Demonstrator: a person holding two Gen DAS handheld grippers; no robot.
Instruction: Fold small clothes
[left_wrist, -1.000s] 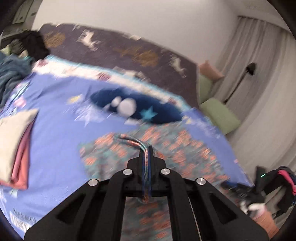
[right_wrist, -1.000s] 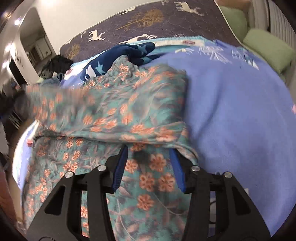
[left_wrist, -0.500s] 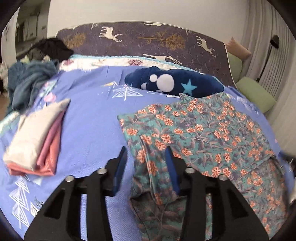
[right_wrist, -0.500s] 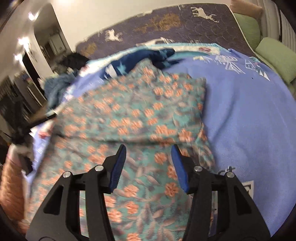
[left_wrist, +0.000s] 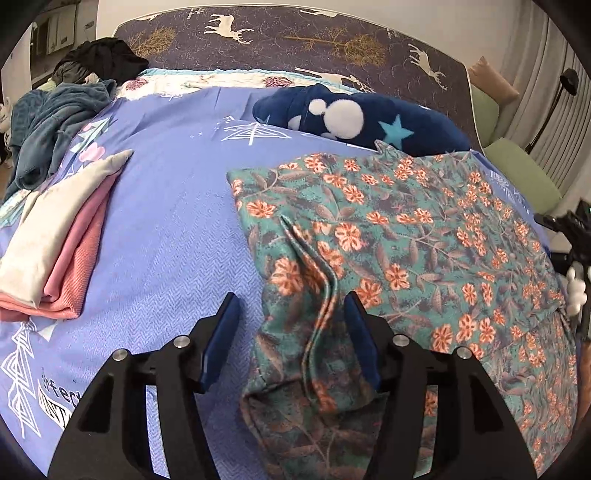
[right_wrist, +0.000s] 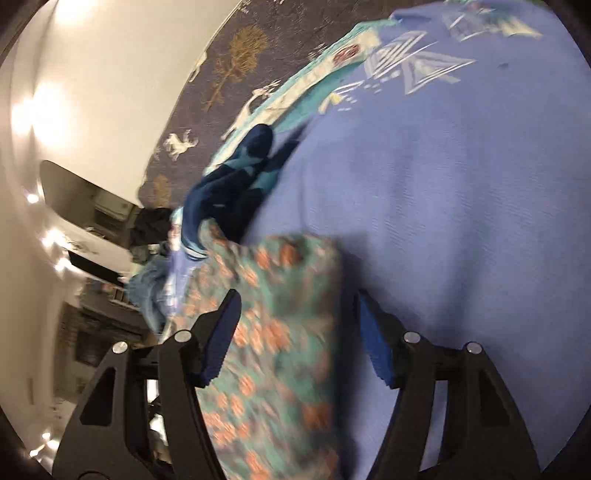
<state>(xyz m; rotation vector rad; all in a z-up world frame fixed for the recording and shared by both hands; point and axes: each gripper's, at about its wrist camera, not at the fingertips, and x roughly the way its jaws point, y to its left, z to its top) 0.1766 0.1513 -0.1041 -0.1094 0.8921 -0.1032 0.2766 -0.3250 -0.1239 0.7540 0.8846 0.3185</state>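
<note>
A teal garment with orange flowers lies folded on the blue bedspread. My left gripper hovers over its near left corner, jaws opening. A raised crease of the cloth runs between the fingers, and the pads do not press on it. In the blurred right wrist view, my right gripper is tilted over the garment's right edge. Its jaws are opening too, with the cloth lying below and between them, not gripped. The other gripper shows at the right rim of the left wrist view.
A folded stack of white and pink clothes lies at the left. A navy plush blanket with stars sits behind the garment. A teal-grey heap and dark clothes are at the far left corner. The headboard with deer stands behind.
My left gripper let go of the garment's edge, opened and sank towards the bed. My right gripper widened, swung sideways to the right and rolled; the garment now lies flat.
</note>
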